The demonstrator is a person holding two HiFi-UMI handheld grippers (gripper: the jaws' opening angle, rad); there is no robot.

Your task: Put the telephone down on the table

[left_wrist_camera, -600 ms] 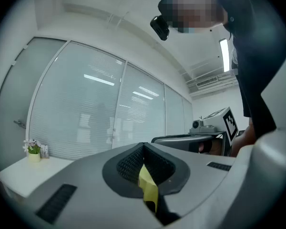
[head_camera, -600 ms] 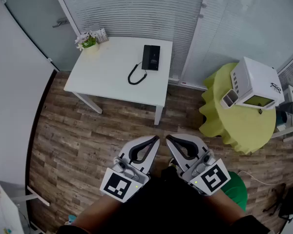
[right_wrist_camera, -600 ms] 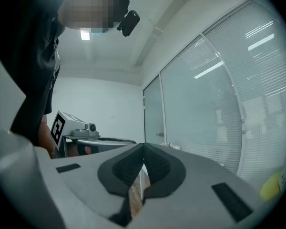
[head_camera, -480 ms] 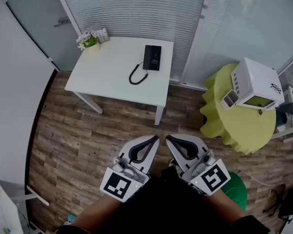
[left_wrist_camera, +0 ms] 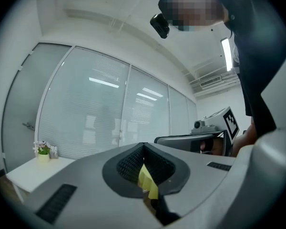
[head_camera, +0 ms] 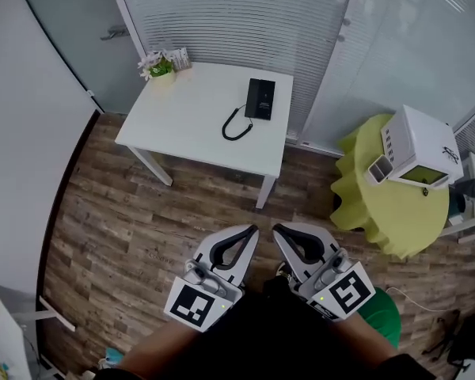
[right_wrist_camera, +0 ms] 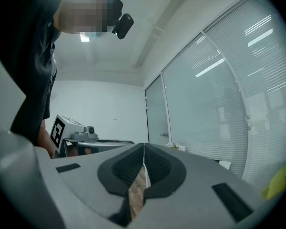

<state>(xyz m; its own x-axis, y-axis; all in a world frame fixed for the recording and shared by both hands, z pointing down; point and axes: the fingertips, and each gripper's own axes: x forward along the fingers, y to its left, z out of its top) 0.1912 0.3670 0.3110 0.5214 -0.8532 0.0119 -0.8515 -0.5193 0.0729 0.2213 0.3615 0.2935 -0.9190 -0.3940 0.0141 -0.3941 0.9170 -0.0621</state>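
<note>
Only the head view shows the phone on the bench. Their own views show the left gripper and right gripper with jaws closed, empty.

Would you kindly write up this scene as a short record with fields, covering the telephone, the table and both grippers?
telephone: black, lying flat near the table's far right corner
cord: looped on the tabletop beside it
white table: against the blinds, potted plant at its far left corner
left gripper: shut, empty, above the wood floor
right gripper: shut, empty, beside the left
contact: neither gripper near the telephone
</note>
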